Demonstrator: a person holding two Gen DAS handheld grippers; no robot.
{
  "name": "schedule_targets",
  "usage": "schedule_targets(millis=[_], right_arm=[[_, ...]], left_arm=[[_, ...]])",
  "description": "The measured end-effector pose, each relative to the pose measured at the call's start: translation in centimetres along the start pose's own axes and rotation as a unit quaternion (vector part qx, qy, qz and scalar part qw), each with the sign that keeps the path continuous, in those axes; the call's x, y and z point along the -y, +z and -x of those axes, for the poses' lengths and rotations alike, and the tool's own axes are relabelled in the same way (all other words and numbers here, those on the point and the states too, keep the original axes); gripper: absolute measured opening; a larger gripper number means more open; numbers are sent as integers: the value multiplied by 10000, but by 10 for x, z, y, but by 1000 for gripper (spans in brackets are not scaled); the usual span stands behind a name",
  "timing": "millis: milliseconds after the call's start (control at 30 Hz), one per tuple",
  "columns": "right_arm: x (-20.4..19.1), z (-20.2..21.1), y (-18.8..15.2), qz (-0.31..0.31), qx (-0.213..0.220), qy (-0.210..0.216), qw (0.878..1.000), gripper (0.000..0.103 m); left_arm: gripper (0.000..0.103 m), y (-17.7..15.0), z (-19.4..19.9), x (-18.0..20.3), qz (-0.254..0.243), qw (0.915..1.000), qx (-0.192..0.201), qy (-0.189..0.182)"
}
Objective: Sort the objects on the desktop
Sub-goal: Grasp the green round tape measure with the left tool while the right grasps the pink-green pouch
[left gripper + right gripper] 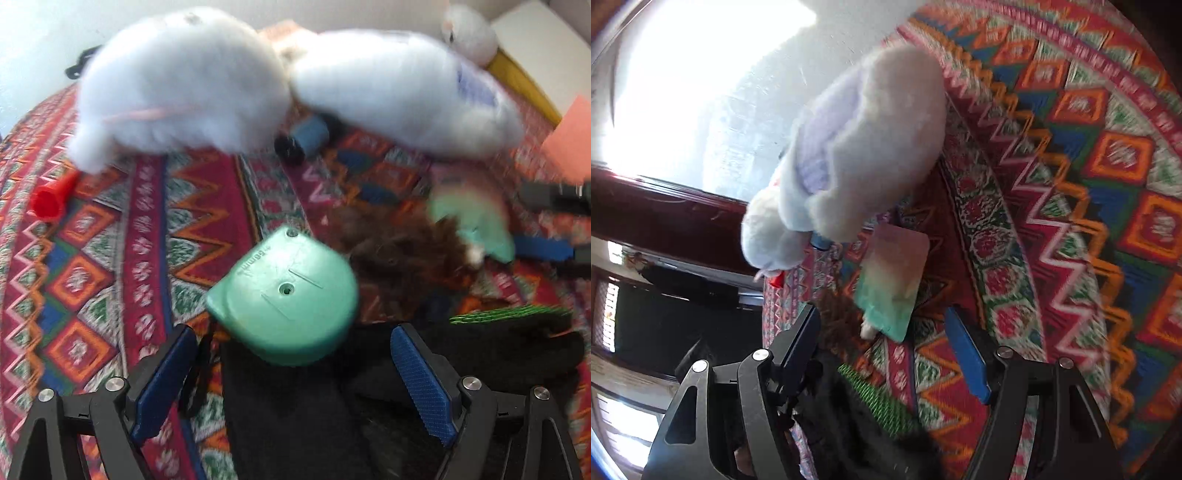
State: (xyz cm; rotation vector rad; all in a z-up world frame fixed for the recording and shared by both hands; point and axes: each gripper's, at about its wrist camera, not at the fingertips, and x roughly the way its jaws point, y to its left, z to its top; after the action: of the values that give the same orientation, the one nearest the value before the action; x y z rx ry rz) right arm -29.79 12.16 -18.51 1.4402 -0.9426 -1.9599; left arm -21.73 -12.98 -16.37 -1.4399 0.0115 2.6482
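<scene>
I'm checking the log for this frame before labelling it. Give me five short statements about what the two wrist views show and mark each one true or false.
1. The left claw is open, with nothing clamped between its blue pads. True.
2. The rounded green plastic tape-measure case lies on the bare wooden floor. False: it lies partly on the black fabric item over the patterned red woven cloth.
3. A small red plastic cone lies at the left in the left wrist view. True.
4. The right claw is shut on the fluffy white plush toy. False: it is open and apart from the toy.
5. The plush toy is black. False: it is white.
</scene>
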Motion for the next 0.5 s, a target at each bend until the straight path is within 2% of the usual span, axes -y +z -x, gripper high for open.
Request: schedule_targets(millis=[67, 167, 233, 267, 300, 367, 500], right_arm=[[-1, -8, 6, 66, 154, 202, 9997, 71], [-6, -24, 17, 130, 209, 264, 9993, 66], [-10, -34, 19, 223, 168, 176, 9995, 36], [-8, -41, 18, 199, 43, 201, 9996, 20], [-7, -47, 16, 179, -71, 229, 9996, 20], [-10, -46, 11, 212, -33, 334, 9992, 19], [-18, -42, 4, 308, -101, 382, 9987, 18]], left_arm=[[95, 4, -6, 1, -45, 9999, 142, 14], [93, 7, -13, 3, -131, 9997, 192, 39], [87, 7, -14, 6, -286, 9993, 253, 20], [79, 6, -12, 4, -289, 9992, 285, -14], [65, 5, -10, 2, -284, 9991, 319, -27], [65, 3, -5, -6, -193, 9991, 345, -128], [65, -2, 6, -8, -207, 9992, 344, -77]])
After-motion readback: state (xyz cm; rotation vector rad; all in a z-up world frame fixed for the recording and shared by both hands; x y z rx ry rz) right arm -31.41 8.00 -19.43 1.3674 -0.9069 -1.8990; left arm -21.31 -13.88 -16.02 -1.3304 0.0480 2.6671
